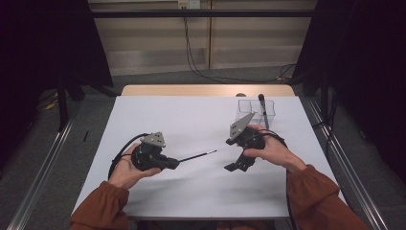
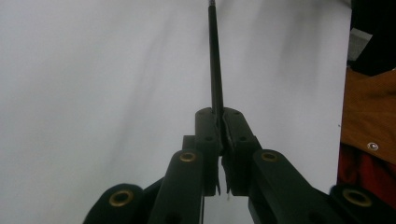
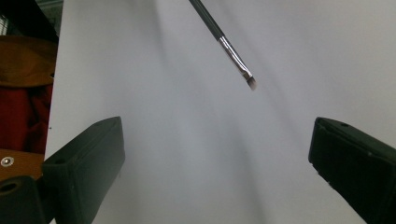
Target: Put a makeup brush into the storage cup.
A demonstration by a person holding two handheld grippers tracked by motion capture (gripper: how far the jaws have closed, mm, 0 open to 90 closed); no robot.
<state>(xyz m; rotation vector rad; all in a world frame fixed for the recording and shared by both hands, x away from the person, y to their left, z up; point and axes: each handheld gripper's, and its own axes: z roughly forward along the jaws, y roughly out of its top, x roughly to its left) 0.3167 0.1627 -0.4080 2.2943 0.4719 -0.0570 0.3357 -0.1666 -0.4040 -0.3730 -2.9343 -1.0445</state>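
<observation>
High view: left gripper point(image 1: 176, 163) clamped on a thin black brush point(image 1: 197, 155), held mid-frame above the white table point(image 1: 191, 120); long axis near level, tip aimed right and slightly up-frame toward the right gripper point(image 1: 229, 154), jaws wide, nothing between them. Right gripper view adds the metal ferrule and angled bristle tip point(image 3: 251, 83), upper centre. Left gripper view: handle runs straight up from the shut jaws. Clear box point(image 1: 256, 109) with another dark brush, upper right; grey floor, dark curtains around.
</observation>
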